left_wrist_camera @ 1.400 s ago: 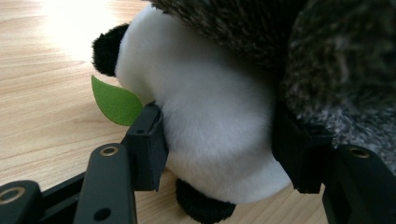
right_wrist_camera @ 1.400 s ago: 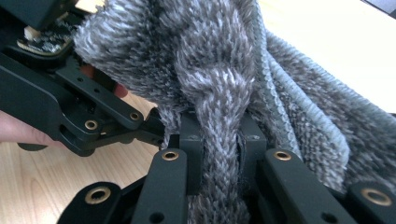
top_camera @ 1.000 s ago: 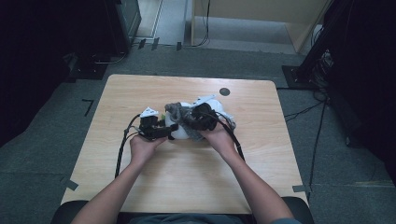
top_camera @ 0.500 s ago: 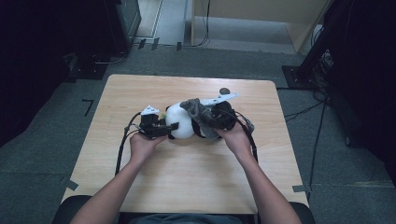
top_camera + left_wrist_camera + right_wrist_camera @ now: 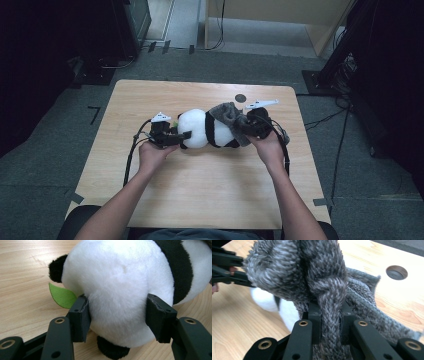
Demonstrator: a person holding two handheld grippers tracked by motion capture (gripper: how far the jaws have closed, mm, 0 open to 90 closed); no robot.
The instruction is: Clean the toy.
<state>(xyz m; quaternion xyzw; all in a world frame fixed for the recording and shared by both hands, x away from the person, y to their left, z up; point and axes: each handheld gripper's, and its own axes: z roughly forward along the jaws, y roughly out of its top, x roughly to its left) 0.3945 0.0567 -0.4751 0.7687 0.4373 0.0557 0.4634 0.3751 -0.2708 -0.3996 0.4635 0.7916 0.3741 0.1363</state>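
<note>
A black-and-white panda plush (image 5: 200, 130) lies on its side across the middle of the wooden table (image 5: 200, 200). My left gripper (image 5: 182, 135) is shut on its round white head (image 5: 117, 282), one pad pressing into the fur on each side. A green felt leaf (image 5: 62, 296) sticks out beside the left pad. My right gripper (image 5: 245, 125) is shut on a grey knitted cloth (image 5: 227, 114) at the plush's other end. In the right gripper view a thick fold of the grey knit (image 5: 312, 267) is pinched between the jaws of the right gripper (image 5: 330, 320).
A small round hole (image 5: 240, 98) is set in the tabletop just behind the right gripper. Black cables trail from both grippers toward the person. Dark equipment stands on the floor around the table.
The right gripper has moved to the right with the grey knit, drawing it off the plush so the white and black body now shows. The left gripper has kept still on the head.
</note>
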